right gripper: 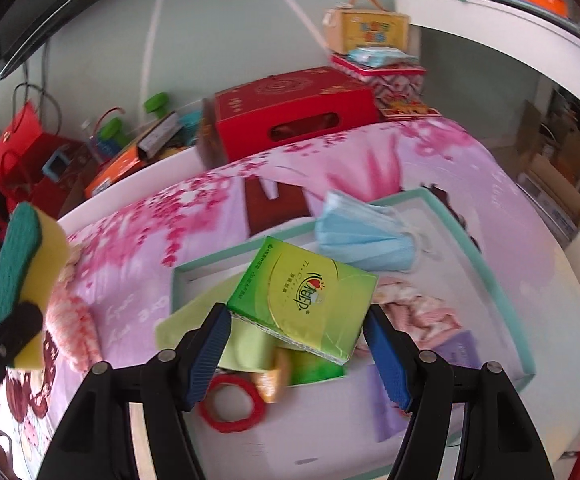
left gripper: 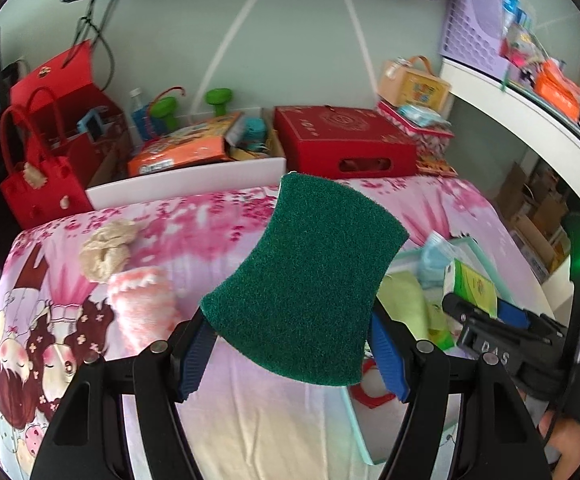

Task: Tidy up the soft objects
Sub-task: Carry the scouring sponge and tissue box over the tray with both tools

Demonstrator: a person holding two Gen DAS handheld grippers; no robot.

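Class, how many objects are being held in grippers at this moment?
2. The left gripper holds a green-and-yellow sponge; the right gripper holds a green tissue pack above the tray.

We see a rough, fuzzy green sponge (left gripper: 306,280), a shiny plastic-wrapped tissue pack (right gripper: 306,300), a soft cloth bed sheet (left gripper: 193,216), and ribbed blue pads (right gripper: 209,344).

One sponge (left gripper: 310,276) – one tissue pack (right gripper: 306,304)
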